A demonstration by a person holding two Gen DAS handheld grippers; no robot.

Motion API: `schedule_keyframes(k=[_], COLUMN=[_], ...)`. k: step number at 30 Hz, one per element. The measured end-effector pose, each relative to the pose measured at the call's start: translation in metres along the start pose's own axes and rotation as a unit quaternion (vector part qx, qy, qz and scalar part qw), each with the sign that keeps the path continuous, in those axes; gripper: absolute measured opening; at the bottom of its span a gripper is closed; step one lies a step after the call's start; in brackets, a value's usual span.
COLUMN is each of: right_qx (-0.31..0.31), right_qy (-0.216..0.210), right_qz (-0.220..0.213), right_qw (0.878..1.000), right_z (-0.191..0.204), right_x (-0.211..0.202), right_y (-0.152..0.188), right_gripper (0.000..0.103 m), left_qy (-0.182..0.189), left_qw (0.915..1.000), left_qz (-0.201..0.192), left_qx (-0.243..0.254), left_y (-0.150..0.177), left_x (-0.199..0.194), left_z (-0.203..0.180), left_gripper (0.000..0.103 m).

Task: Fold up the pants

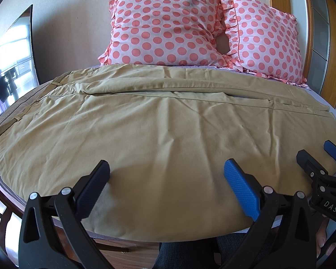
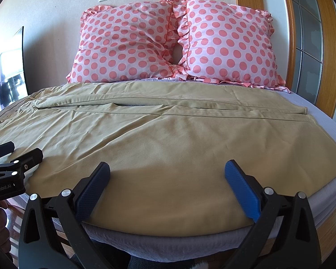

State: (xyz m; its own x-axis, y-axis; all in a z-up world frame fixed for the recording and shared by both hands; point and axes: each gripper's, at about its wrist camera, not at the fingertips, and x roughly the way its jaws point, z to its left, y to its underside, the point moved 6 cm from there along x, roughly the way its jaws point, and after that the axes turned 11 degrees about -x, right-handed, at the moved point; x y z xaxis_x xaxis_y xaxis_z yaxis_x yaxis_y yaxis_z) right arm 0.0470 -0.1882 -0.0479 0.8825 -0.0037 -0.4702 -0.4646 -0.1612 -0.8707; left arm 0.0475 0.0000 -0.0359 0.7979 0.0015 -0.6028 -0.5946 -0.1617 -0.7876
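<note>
Khaki pants (image 1: 145, 121) lie spread flat across the bed, waistband to the left, leg cuffs to the right; they also show in the right wrist view (image 2: 168, 139). My left gripper (image 1: 166, 172) is open and empty, hovering over the near edge of the pants. My right gripper (image 2: 166, 172) is open and empty, over the near edge further right. The right gripper also appears in the left wrist view (image 1: 318, 157), and the left gripper in the right wrist view (image 2: 15, 152).
Two pink polka-dot pillows (image 2: 127, 44) (image 2: 226, 42) lean on the wall behind the pants. The lavender bed sheet (image 2: 320, 121) shows at the right and front edge. A dark screen (image 1: 13, 60) stands at the left. A wooden door frame (image 2: 289, 22) is at the right.
</note>
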Motion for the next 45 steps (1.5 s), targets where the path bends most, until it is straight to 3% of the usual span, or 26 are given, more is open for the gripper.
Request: schedule_keyframes(k=[21, 24, 26, 30, 34, 35, 36, 37, 39, 45], right_qx=[-0.001, -0.001, 0.023, 0.075, 0.143, 0.158, 0.174, 0.191, 0.230, 0.308], right_qy=[-0.001, -0.027, -0.040, 0.021, 0.097, 0.111, 0.122, 0.130, 0.151, 0.211], right_qz=[-0.002, 0.015, 0.007, -0.002, 0.053, 0.071, 0.089, 0.109, 0.143, 0.212], right_qw=[1.000, 1.000, 0.999, 0.997, 0.984, 0.979, 0.973, 0.967, 0.951, 0.903], right_z=[0.006, 0.003, -0.021, -0.099, -0.185, -0.203, -0.220, -0.236, -0.264, -0.319], right_x=[0.003, 0.009, 0.001, 0.009, 0.062, 0.078, 0.095, 0.113, 0.148, 0.231], right_y=[0.004, 0.001, -0.019, -0.064, -0.098, -0.102, -0.105, -0.108, -0.108, -0.104], right_gripper=[0.102, 0.102, 0.102, 0.102, 0.102, 0.098, 0.086, 0.074, 0.068, 0.061], left_qy=[0.001, 0.008, 0.022, 0.020, -0.011, -0.012, -0.013, -0.016, -0.015, 0.000], left_qw=[1.0000, 0.9999, 0.9994, 0.9998, 0.9991, 0.9990, 0.9990, 0.9989, 0.9987, 0.9982], left_qz=[-0.001, 0.009, 0.027, -0.006, -0.041, -0.042, -0.043, -0.042, -0.040, -0.013], left_qx=[0.000, 0.002, 0.004, 0.005, 0.006, 0.002, -0.004, -0.011, -0.028, -0.059], left_y=[0.000, -0.002, -0.014, -0.050, -0.093, -0.102, -0.111, -0.119, -0.131, -0.133], left_x=[0.000, 0.000, -0.002, -0.008, 0.001, 0.006, 0.011, 0.017, 0.028, 0.061], left_z=[0.000, 0.001, 0.002, 0.009, 0.022, 0.025, 0.028, 0.032, 0.039, 0.053], left_gripper=[0.101, 0.101, 0.101, 0.101, 0.101, 0.101, 0.101, 0.101, 0.101, 0.101])
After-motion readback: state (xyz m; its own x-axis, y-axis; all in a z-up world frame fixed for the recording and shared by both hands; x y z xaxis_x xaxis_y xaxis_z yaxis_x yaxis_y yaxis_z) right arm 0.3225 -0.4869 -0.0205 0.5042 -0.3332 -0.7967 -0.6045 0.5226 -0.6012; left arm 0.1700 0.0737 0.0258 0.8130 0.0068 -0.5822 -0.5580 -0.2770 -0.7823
